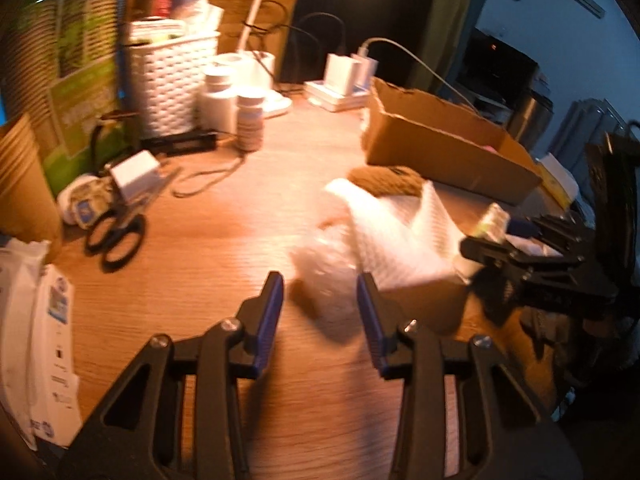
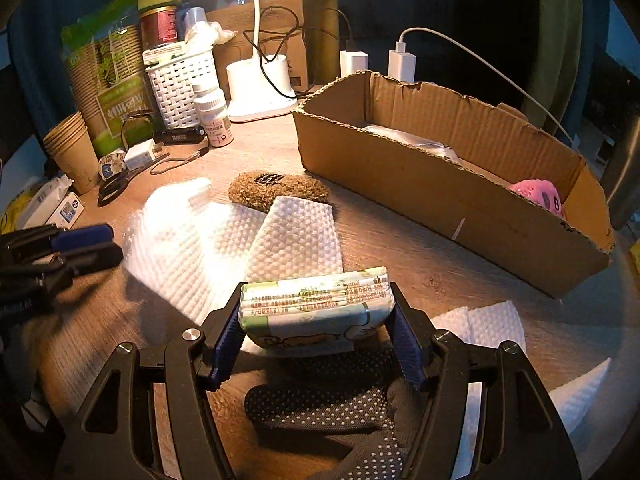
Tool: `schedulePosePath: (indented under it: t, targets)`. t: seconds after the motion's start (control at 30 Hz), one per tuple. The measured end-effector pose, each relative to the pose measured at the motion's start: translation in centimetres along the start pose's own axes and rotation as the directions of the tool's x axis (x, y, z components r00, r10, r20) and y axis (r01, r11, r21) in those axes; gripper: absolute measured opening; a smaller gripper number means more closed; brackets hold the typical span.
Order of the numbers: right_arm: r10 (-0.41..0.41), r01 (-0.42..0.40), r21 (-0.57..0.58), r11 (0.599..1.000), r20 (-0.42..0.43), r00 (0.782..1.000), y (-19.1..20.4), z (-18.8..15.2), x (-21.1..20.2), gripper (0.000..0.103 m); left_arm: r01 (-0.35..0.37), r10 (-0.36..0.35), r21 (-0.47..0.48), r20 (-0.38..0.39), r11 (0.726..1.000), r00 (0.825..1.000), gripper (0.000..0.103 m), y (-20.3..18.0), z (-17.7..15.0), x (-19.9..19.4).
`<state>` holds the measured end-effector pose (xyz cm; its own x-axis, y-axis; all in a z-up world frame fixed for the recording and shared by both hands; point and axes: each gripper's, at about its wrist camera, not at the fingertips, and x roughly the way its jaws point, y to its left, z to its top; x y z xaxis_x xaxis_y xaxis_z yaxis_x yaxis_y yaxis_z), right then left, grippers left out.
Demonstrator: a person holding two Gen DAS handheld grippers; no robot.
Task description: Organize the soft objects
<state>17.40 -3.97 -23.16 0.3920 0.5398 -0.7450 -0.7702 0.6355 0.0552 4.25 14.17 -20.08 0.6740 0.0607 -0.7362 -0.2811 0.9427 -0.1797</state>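
My right gripper (image 2: 316, 320) is shut on a green tissue pack (image 2: 316, 308), held just above the table. Under it lies a dark dotted glove (image 2: 328, 408). White paper towels (image 2: 224, 248) and a brown fuzzy sponge (image 2: 276, 190) lie ahead. A cardboard box (image 2: 440, 184) at the right holds a pink soft toy (image 2: 540, 196) and a clear plastic bag. My left gripper (image 1: 320, 296) is open and empty, just short of a clear bubble-wrap bag (image 1: 324, 264). The right gripper with the pack shows in the left wrist view (image 1: 492, 236).
Along the back left stand a white basket (image 2: 180, 88), pill bottles (image 2: 214, 116), a lamp base (image 2: 260, 88), paper cups (image 2: 72, 152), and chargers. Scissors (image 1: 116, 236) and a wet-wipe pack (image 1: 36, 332) lie at the left.
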Motion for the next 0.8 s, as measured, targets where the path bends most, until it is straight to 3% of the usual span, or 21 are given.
schedulePosePath:
  t: [0.13,0.17,0.2,0.27,0.5,0.57,0.8]
  targets:
    - [0.000,0.000,0.001,1.000,0.008,1.000,0.1,-0.1,-0.6,0.068,-0.011,0.012,-0.012,0.012,1.000,1.000,0.041,0.9,0.1,-0.5]
    - [-0.002,0.002,0.002,1.000,0.012,1.000,0.0,-0.1,-0.7,0.068,-0.005,0.005,-0.010,0.017,1.000,1.000,0.046,0.9,0.2,-0.6]
    - [-0.003,0.003,0.002,1.000,0.014,1.000,0.0,-0.1,-0.8,0.068,-0.005,0.005,-0.004,0.020,1.000,1.000,0.062,0.8,0.4,-0.6]
    - [-0.007,0.007,0.006,1.000,0.016,1.000,-0.1,-0.1,-0.9,0.068,-0.010,0.010,0.004,0.022,1.000,1.000,0.078,0.6,0.6,-0.2]
    - [-0.010,0.010,0.017,1.000,-0.003,1.000,-0.4,-0.3,-0.4,0.068,-0.040,0.040,-0.033,-0.023,0.999,0.999,0.078,1.0,1.4,2.4]
    - [-0.011,0.011,0.022,1.000,-0.004,1.000,-0.7,-0.3,-0.3,0.068,-0.010,0.008,-0.069,-0.029,0.998,1.000,0.078,1.6,1.5,2.7]
    - [-0.003,0.001,0.031,1.000,0.046,0.999,-0.7,0.7,-1.7,0.068,-0.018,0.019,-0.113,0.006,0.993,1.000,0.077,2.6,1.9,2.2]
